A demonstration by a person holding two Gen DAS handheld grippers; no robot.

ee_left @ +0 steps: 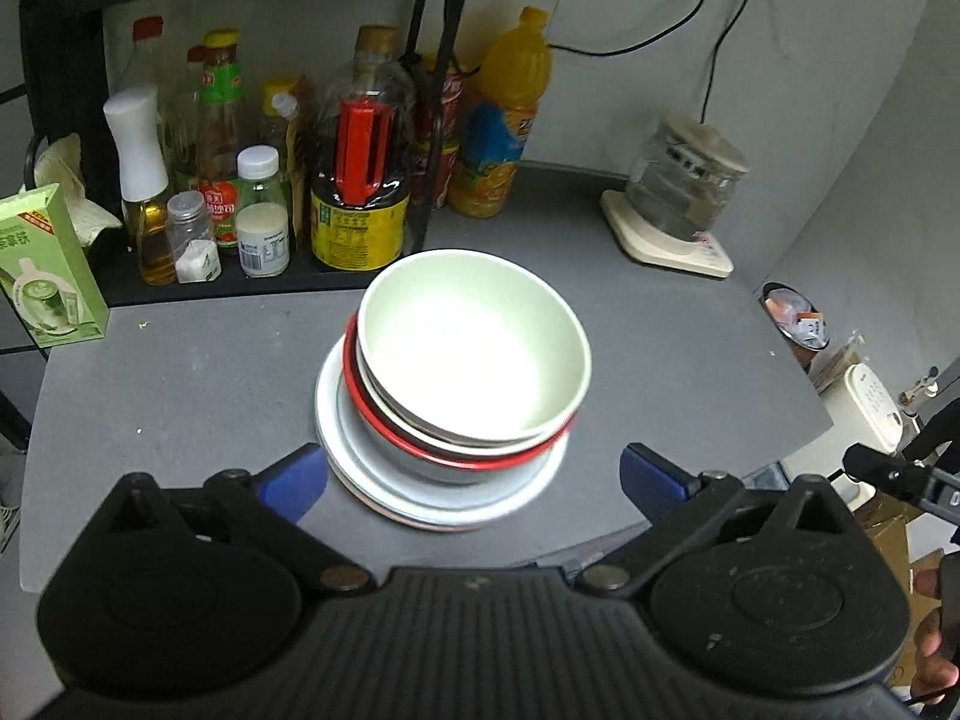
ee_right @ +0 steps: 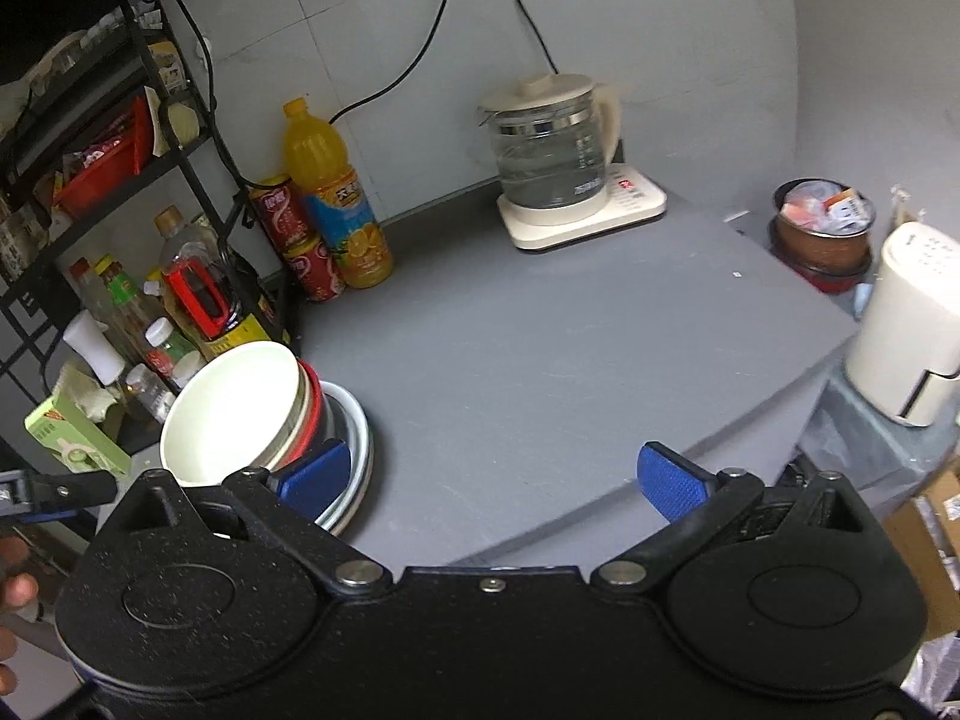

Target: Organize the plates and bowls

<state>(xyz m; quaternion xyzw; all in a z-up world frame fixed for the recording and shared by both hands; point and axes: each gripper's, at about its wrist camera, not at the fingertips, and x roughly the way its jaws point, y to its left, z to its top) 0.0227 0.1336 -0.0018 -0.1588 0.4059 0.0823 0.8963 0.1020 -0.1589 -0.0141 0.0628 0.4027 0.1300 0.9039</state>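
Note:
A stack of dishes stands on the grey table (ee_left: 180, 372): a pale green bowl (ee_left: 474, 342) on top, a red-rimmed bowl (ee_left: 384, 420) under it, and white plates (ee_left: 372, 480) at the bottom. My left gripper (ee_left: 474, 480) is open and empty, its blue pads on either side of the stack's near edge, just short of it. In the right wrist view the same green bowl (ee_right: 228, 408) and plates (ee_right: 357, 432) sit at the left. My right gripper (ee_right: 495, 477) is open and empty, its left pad beside the plates.
A black rack (ee_left: 240, 282) with sauce bottles stands behind the stack. An orange juice bottle (ee_right: 336, 198), red cans (ee_right: 300, 240) and a glass kettle (ee_right: 552, 150) line the back wall. A white appliance (ee_right: 906, 324) and a filled bin (ee_right: 822, 228) are off the table's right edge.

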